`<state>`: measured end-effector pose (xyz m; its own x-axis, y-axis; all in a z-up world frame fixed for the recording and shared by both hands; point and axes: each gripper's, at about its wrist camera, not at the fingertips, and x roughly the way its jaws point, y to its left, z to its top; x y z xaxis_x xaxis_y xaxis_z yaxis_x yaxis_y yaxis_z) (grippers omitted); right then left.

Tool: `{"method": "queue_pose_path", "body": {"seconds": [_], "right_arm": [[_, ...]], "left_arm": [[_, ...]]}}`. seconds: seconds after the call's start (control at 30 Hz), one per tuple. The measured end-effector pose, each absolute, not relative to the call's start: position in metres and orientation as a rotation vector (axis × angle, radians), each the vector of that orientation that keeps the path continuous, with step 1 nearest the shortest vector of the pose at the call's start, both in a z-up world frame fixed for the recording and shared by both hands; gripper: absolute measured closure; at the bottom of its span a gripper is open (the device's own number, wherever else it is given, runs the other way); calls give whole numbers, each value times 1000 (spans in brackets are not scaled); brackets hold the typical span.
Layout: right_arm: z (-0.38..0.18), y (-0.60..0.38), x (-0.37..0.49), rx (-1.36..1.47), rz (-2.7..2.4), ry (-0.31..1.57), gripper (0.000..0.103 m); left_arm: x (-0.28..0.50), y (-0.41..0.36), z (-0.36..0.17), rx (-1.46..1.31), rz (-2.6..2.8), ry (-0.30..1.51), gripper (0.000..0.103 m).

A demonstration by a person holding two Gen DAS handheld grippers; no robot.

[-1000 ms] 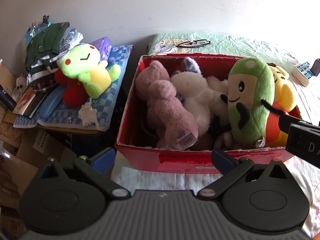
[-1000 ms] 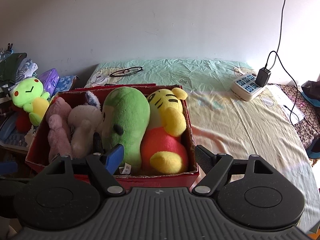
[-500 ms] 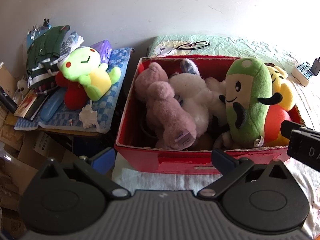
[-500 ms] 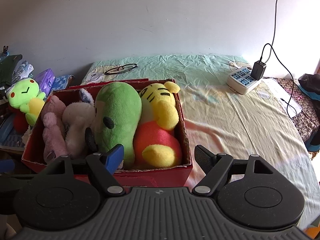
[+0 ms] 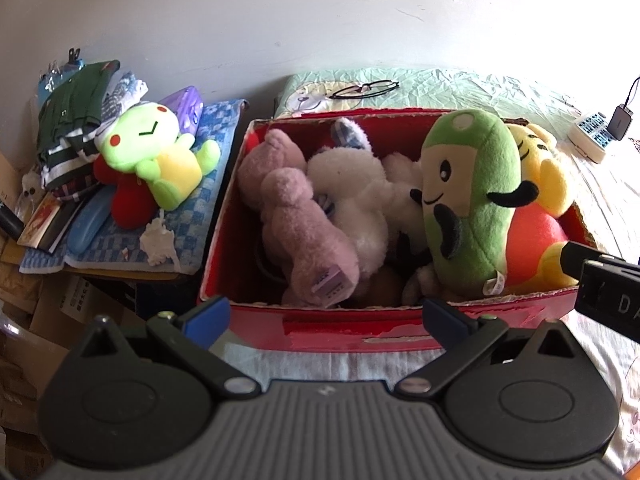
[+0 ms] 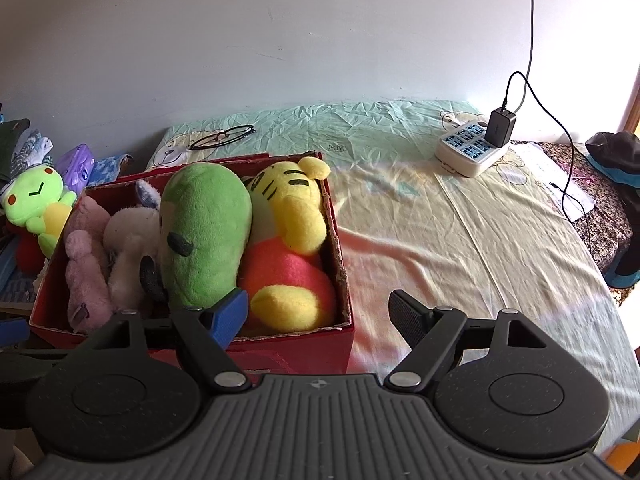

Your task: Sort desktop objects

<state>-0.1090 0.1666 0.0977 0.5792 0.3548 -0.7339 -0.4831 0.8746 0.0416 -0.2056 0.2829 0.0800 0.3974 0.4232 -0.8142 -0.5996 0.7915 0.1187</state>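
The red cardboard box (image 5: pixel 360 328) sits on the bed with the pale green and yellow sheet (image 6: pixel 460 240), and it is packed full of soft toys. Inside, side by side, are a pink fuzzy plush toy (image 5: pixel 296 216), a white fluffy plush toy (image 5: pixel 360 192), a green pickle-shaped plush toy with a face (image 5: pixel 468 192) and a yellow striped tiger plush toy in a red shirt (image 6: pixel 292 240). The green one stands tall and leans on the tiger.

One soft toy is not in the box. The lime green frog plush toy (image 5: pixel 156 156) lies on a blue checked cloth (image 5: pixel 200 216) just left of the box, next to a pile of folded clothes (image 5: pixel 76 108).

The left gripper (image 5: pixel 324 316) hangs in front of the box with its jaws wide apart and nothing in them. The right gripper (image 6: pixel 320 312) is also wide open and empty, near the right front corner of the box.

The frog looks like the next toy to put away. To do it well, reach left with the left gripper, pinch the frog's fat middle, not a thin arm, and lift it high over the box wall. The box is crowded, so drop it in the gap near the pink toy.

Black-rimmed glasses (image 6: pixel 222 136) and a white power strip (image 6: pixel 472 148) lie farther back on the bed.
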Motion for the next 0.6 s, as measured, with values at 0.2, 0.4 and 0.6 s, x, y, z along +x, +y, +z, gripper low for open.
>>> {"method": "queue_pose_path", "body": {"seconds": [0.2, 0.4, 0.6], "right_arm": [[94, 160, -104, -148, 482, 829, 23], [91, 158, -103, -144, 485, 839, 23], [93, 157, -107, -141, 507, 819, 24]], "left_arm": [[-202, 279, 79, -195, 642, 961, 1], [-199, 276, 75, -200, 621, 977, 1], [-200, 275, 71, -222, 608, 985, 1]]}}
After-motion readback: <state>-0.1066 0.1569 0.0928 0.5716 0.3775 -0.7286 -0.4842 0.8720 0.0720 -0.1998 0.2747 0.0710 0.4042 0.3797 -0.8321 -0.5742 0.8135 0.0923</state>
